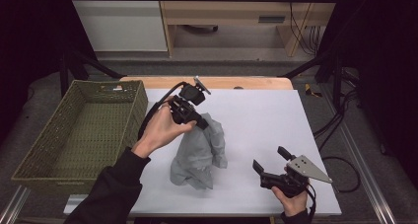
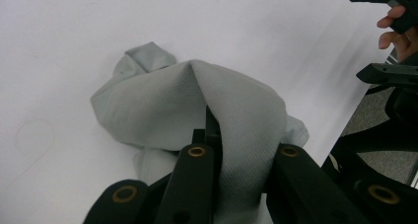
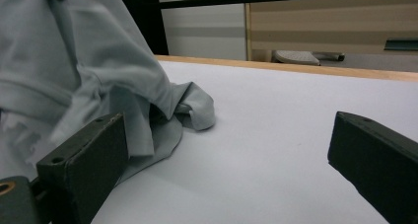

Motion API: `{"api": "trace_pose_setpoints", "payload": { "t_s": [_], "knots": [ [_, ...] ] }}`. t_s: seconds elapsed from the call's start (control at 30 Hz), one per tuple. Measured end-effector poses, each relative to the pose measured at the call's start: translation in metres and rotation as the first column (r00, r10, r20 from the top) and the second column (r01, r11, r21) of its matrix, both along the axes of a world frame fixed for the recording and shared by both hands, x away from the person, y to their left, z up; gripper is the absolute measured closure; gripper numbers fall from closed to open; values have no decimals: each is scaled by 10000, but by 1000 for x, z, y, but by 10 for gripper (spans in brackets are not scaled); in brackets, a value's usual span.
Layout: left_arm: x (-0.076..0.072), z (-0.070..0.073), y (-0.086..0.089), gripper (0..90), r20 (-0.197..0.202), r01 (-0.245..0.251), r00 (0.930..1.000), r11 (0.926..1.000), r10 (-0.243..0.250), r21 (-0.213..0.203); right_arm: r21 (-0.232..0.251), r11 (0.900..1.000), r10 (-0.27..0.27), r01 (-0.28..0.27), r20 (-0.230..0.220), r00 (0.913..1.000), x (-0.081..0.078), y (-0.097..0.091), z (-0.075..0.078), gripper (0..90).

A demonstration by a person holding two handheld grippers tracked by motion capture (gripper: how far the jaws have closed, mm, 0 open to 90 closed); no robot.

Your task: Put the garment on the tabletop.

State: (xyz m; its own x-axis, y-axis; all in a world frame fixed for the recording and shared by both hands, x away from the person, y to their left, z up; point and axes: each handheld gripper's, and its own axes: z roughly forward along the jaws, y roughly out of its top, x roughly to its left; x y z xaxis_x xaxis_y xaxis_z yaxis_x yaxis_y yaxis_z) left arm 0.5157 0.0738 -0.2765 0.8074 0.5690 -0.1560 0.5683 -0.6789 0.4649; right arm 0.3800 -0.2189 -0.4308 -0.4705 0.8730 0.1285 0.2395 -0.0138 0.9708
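A crumpled grey cloth [image 1: 199,152] lies in a heap near the middle of the white table top [image 1: 261,120]. My left gripper [image 1: 203,123] is shut on the cloth's upper fold and holds it lifted, the rest hanging down to the table. In the left gripper view the grey cloth [image 2: 197,100] drapes over and between the black jaws of my left gripper [image 2: 217,130]. My right gripper [image 1: 268,160] stands open near the front right of the table, apart from the cloth. Between its two wide-apart jaws, the right gripper view shows my right gripper [image 3: 226,150] facing the cloth [image 3: 74,71] at its left.
A green woven basket [image 1: 37,155] stands off the table's left side. A wooden edge [image 1: 236,82] runs along the table's far side. Cables [image 1: 340,135] trail on the floor to the right. Bare white surface lies to the right of the cloth.
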Motion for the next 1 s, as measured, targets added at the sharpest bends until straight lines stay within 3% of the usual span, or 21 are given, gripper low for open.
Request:
{"api": "trace_pose_setpoints", "payload": {
  "t_s": [0.47, 0.8, 0.87, 0.93, 1.0],
  "knots": [
    [-3, -63, -4, 799, -552, 48, 9984, 9975, -87, -706, 46, 10000, 43, -43, -3, 10000, 0, 0, -1, 23],
    [-4, -94, -5, 761, -816, 151, 9965, 9981, -199, -589, 14, 10000, 32, -32, -48, 10000, 1, -1, -2, 23],
    [-6, -93, -6, 713, -546, 277, 9980, 9978, -310, -608, 12, 10000, 7, -7, -51, 10000, 2, -1, -2, 23],
    [-9, -88, -6, 575, -210, 408, 9989, 9965, -424, -734, 74, 10000, 13, -12, -119, 9999, 1, 0, -2, 23],
    [-13, -82, -6, 423, 194, 436, 9989, 9927, -417, -1122, 22, 10000, 29, -29, -91, 10000, 1, 1, -2, 23]
  ]
}}
